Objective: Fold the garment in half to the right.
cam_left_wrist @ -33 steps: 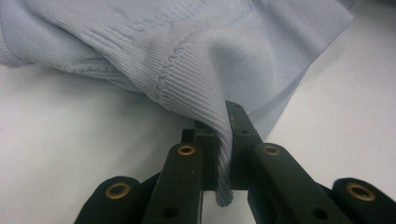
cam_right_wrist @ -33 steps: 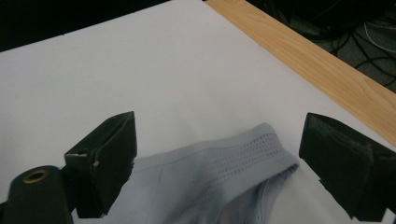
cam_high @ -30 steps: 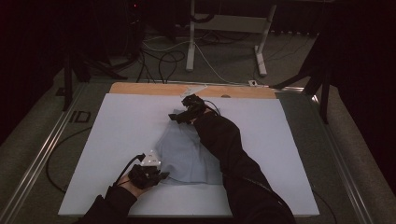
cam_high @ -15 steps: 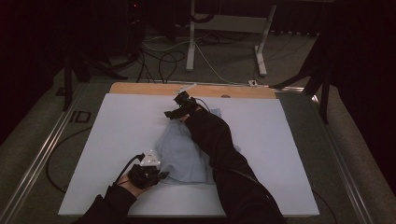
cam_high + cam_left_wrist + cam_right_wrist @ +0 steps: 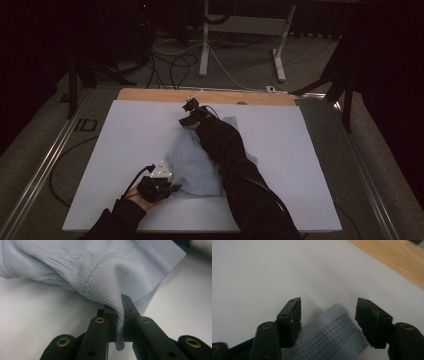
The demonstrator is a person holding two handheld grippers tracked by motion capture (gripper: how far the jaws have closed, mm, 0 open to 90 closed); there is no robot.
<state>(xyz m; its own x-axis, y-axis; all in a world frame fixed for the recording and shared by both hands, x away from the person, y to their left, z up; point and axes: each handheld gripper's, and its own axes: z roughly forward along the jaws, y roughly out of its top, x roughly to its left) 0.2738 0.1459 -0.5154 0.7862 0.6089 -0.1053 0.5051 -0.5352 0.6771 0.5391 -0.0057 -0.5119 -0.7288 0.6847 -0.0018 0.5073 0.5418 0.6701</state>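
A light blue knit garment [image 5: 192, 167] lies crumpled in the middle of the white table cover [image 5: 125, 145]. My left gripper [image 5: 172, 188] holds its near left corner. In the left gripper view that gripper [image 5: 120, 306] is shut on a ribbed fold of the garment [image 5: 100, 265]. My right gripper [image 5: 187, 120] reaches over the garment to its far edge. In the right gripper view its jaws [image 5: 328, 307] stand apart and have just been closing. A perforated edge of the garment [image 5: 329, 340] lies between them, and the pads are not touching it.
A bare wooden strip [image 5: 150, 95] runs along the table's far edge, just beyond the right gripper. Behind the table stand a white desk frame [image 5: 205, 45] and loose cables [image 5: 175, 65] on the floor. Metal rails [image 5: 45, 165] flank the table.
The right arm has moved farther from the person and to the left, and lower, bringing its gripper to the garment's far edge. The left hand has kept still with its grip on the cloth.
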